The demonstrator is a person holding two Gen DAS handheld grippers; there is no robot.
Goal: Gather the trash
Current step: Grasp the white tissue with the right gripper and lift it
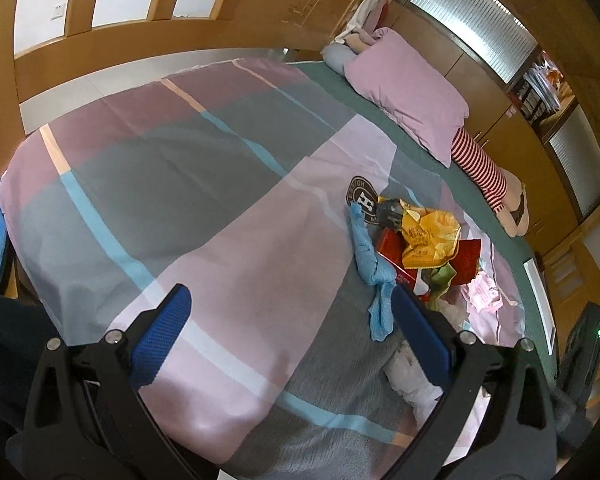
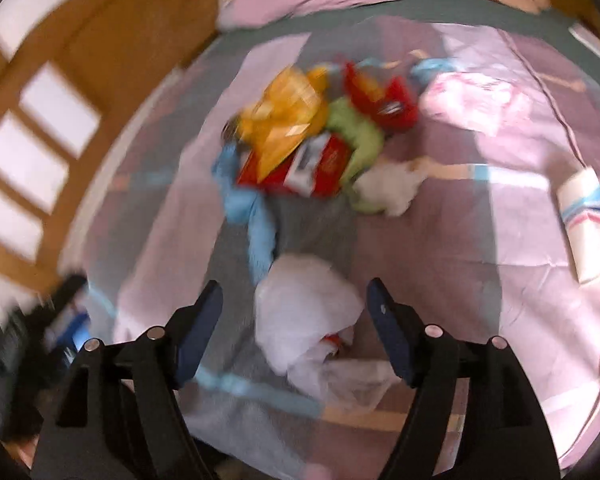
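Observation:
A pile of trash lies on the bed: a yellow wrapper [image 1: 426,236] [image 2: 288,120], a red box [image 1: 396,258] [image 2: 300,166], a red bag [image 2: 384,98], green wrapping [image 2: 358,136] and a white crumpled plastic bag [image 2: 306,314] [image 1: 410,372]. A light blue cloth [image 1: 374,276] [image 2: 252,220] lies beside the pile. My left gripper [image 1: 290,318] is open and empty over the bedspread, left of the pile. My right gripper [image 2: 294,308] is open, with the white bag between its fingers; the view is blurred.
The bed has a patchwork bedspread [image 1: 180,184]. A pink pillow [image 1: 408,84] and a doll with striped legs [image 1: 484,172] lie at the head. A pink packet [image 2: 476,100] and a white tissue pack [image 2: 590,216] lie on the right. Wooden wardrobes surround the bed.

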